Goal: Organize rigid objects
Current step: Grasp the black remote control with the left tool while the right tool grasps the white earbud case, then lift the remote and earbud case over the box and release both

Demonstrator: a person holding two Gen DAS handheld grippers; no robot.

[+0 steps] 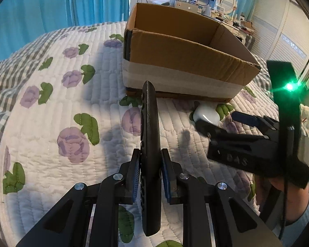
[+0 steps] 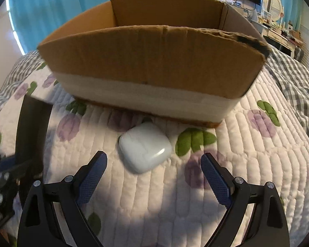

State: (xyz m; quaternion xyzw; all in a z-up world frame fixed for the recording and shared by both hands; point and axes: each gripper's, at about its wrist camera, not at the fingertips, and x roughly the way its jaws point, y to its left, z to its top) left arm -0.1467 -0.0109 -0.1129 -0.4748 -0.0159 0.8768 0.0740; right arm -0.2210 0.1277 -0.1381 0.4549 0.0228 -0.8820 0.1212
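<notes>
Left wrist: left gripper (image 1: 150, 170) clamps remote (image 1: 149, 135) over floral quilt (image 1: 51, 123); right gripper (image 2: 153, 171) gapes.

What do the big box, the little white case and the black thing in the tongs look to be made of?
Box: brown corrugated cardboard, matte, creased rim, pale tape band.
White case: probably hard plastic, glossy; it shows a highlight.
Black remote in the left tongs: likely plastic, dull sheen, small buttons along its edge.

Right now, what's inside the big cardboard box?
Only the bare brown inner walls of the cardboard box show. Its front wall hides the bottom, so I cannot tell if anything is inside. The white case lies outside, on the quilt.
</notes>
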